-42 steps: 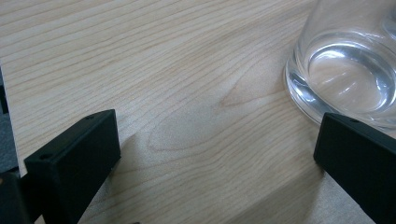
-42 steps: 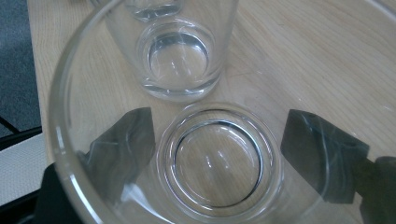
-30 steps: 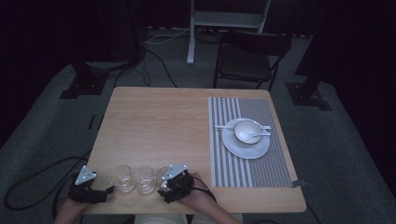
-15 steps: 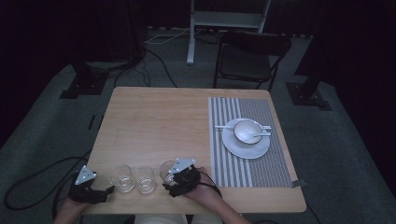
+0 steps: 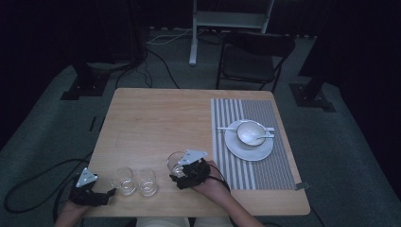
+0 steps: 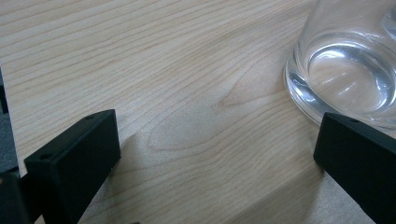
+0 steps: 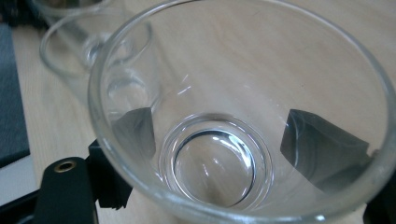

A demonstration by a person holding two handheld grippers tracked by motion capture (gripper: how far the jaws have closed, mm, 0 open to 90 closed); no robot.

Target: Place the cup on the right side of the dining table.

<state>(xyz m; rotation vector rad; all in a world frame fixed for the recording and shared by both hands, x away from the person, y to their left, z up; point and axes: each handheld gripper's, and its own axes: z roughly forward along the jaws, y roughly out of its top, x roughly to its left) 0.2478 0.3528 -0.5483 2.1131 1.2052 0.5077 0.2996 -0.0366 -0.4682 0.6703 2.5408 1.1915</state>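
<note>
Glass (image 7: 233,135), empty, sits between the jaws of the right gripper (image 5: 182,172), which pinches it low on the wall (jaws seen through the glass). 2 more glasses (image 5: 125,180) (image 5: 147,182) stand just left of it, by the spread, empty left gripper (image 5: 106,194). Risk, as I judge it: smooth wall slips from the pinch if tilted; swinging left would knock the neighbours.

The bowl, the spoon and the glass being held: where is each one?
bowl (image 5: 248,130), high view, its inner wall.
spoon (image 5: 263,136), high view, its handle across the bowl.
held glass (image 7: 219,165), right gripper view, its thick base.
</note>
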